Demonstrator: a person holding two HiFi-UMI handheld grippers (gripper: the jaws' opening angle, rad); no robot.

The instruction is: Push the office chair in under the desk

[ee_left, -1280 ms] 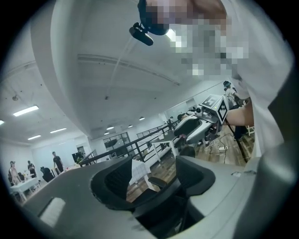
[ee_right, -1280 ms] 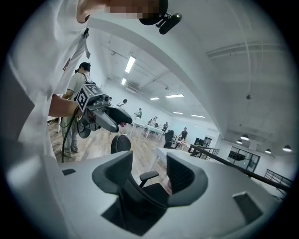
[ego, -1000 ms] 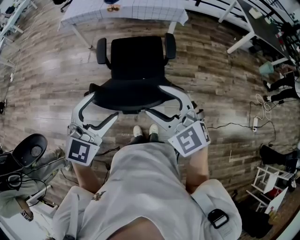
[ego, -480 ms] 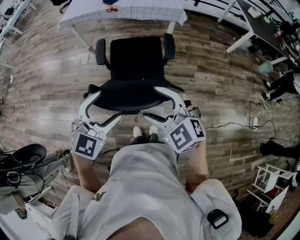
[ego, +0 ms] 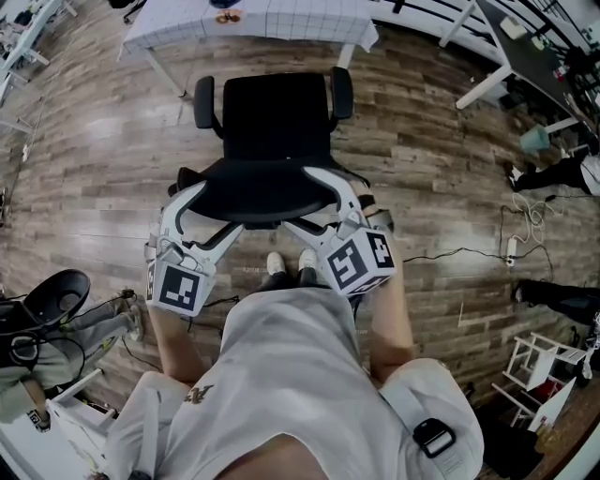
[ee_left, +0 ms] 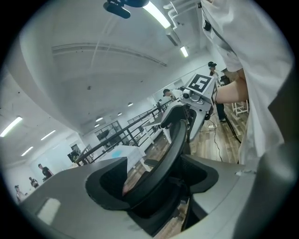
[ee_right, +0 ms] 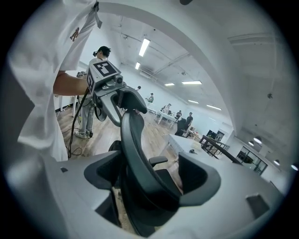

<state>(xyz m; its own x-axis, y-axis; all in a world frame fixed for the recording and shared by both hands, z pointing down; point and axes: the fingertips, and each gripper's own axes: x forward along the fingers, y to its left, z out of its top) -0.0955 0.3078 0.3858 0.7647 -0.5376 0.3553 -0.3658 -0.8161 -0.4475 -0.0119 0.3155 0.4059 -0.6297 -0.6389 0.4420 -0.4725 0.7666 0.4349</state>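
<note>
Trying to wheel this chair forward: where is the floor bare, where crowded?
Bare brown wood-plank floor lies between the black office chair and the white grid-topped desk, and along both chair sides. Crowded: white cables far right, dark equipment lower left.

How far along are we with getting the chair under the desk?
Done: you stand behind the chair with both claws astride the top of its backrest. In hand: the left claw is closing around the backrest, and the right claw is open around it. Left: the whole push, since bare floor shows between the seat and the desk.
</note>
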